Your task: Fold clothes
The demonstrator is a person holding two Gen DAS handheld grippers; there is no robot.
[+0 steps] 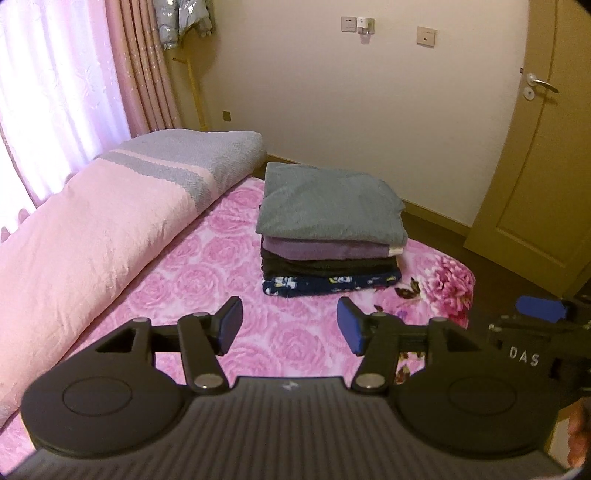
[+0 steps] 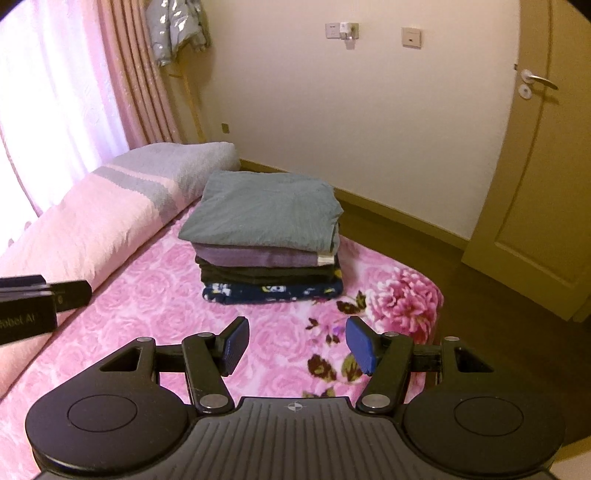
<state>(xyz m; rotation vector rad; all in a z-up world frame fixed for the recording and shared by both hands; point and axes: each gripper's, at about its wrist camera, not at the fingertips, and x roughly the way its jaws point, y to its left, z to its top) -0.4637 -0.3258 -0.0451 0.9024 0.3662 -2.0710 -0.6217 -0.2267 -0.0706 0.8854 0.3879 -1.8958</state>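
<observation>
Tongs, two sets, black with blue ribbed pads: my left gripper (image 1: 290, 328) stands released, jaws spread wide with nothing between them, hovering over the pink rose-print bed cover (image 1: 207, 280). My right gripper (image 2: 297, 345) is likewise released, jaws apart and holding nothing, above the same cover near its large printed peony (image 2: 404, 301).

Item 1, stack of folded clothes (image 1: 328, 229), sitting on the bed cover ahead of both grippers, toward the far end of the bed, apart from either set of pads. Layers, top to bottom:
- grey-green folded knit garment (image 1: 325, 201), widest of the stack, overhanging the layers below;
- purple folded garment (image 1: 325, 249) with a pale tag showing at its right edge;
- black folded garment (image 1: 325, 266);
- navy patterned folded garment (image 1: 328, 284) with white and yellow motifs, resting directly on the cover.

Item 2, rolled pink quilt with grey herringbone end (image 1: 110, 221), lying along the left side of the bed, just beside the stack.

Item 3, pink pleated curtain (image 1: 136, 66) at left, bright window behind it.

Item 4, silvery padded jacket (image 2: 173, 33) hanging at the curtain's edge.

Item 5, cream door with metal lever handle (image 1: 543, 147) at right; cream wall carrying switch plates (image 1: 426, 36).

Item 6, dark wooden floor (image 2: 424, 236) beyond the foot of the bed.
</observation>
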